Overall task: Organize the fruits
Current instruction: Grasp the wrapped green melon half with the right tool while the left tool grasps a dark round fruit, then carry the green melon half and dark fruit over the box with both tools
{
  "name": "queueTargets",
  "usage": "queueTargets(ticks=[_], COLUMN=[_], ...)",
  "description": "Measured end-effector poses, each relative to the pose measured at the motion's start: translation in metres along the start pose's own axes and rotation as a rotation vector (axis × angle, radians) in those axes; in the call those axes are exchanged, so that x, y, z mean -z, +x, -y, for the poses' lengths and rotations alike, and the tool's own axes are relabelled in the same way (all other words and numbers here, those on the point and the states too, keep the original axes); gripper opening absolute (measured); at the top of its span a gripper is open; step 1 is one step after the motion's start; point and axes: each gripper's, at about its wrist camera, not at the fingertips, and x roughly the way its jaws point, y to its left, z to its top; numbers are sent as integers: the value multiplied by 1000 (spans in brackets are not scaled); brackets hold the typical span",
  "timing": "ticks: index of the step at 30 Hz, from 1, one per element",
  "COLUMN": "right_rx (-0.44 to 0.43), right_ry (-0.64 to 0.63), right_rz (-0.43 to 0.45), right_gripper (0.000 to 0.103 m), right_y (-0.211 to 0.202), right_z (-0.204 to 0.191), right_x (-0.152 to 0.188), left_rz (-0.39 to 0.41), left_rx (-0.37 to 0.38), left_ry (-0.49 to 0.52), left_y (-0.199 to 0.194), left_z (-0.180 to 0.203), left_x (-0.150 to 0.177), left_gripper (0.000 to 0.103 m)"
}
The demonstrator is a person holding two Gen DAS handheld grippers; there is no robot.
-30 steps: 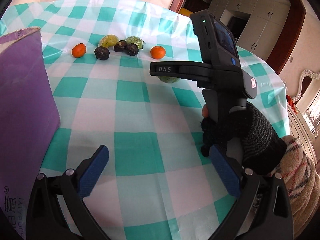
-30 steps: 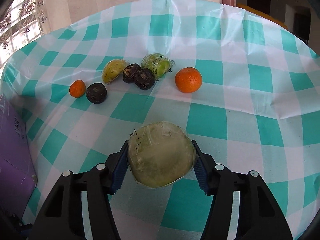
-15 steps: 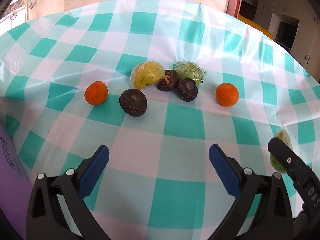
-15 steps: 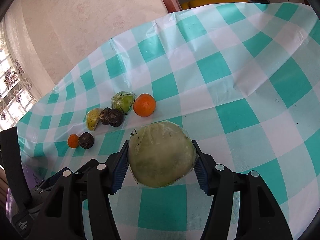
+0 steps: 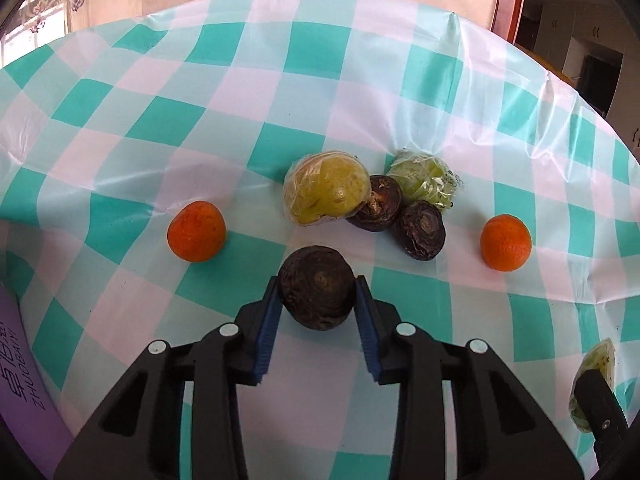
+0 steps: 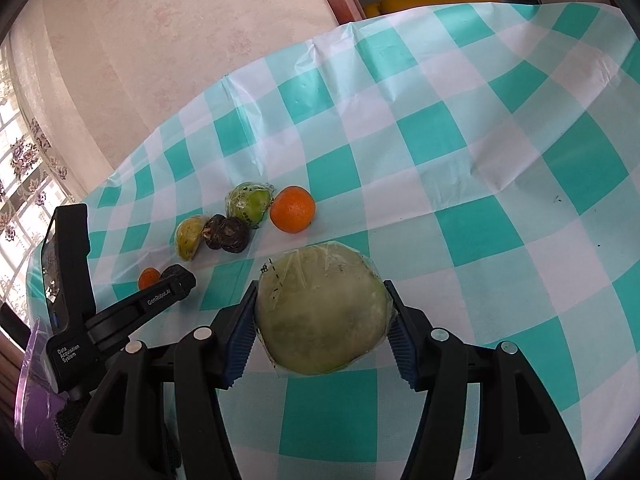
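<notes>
So, left claw point(image 5: 316, 300) clamped on dark fruit point(image 5: 316, 294), right claw point(image 6: 322, 320) holding wrapped green fruit point(image 6: 322, 308). Five fruits still loose mid-desk point(image 5: 120, 128); sorting barely begun, I reckon.

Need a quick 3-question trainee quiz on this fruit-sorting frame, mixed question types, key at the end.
1. True or false: the left gripper is shut on a dark round fruit.
2. How many oranges lie on the checked tablecloth in the left wrist view?
3. The right gripper holds: A) an orange B) a wrapped pale green fruit C) nothing.

Key: 1 true; 2 two, one left of the pile and one right of it; 3 B.
</notes>
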Motion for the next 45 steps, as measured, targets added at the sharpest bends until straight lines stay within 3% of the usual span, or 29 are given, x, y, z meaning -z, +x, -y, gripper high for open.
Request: queueTargets(ticks=[7,17,23,33,42,45], right_rx=[5,-18,-8,-24,-52,-61], right_ry=[6,10,-27,-85,-182,-207], right_rz=[-11,-65,-37,-76,-94,-79], right_gripper=[58,58,58,58,58,58], right_y=[2,3,-24,-58,-84,-91], right_z=[1,4,-1,-14,-35,-43], right_x=[-1,5,25,65,96,102], left_rz=[28,24,37,95,215,276], left_rx=[136,249,308,355,394,372], left_ry=[-79,-8,15,78,53,43], left_y=[-55,-108,-130,-163,-189,-205], left_z=[-14,-16,-29,-38,-53,-61], left_x=[56,132,154,179,189,197], left_gripper=[36,36,36,37,37,37])
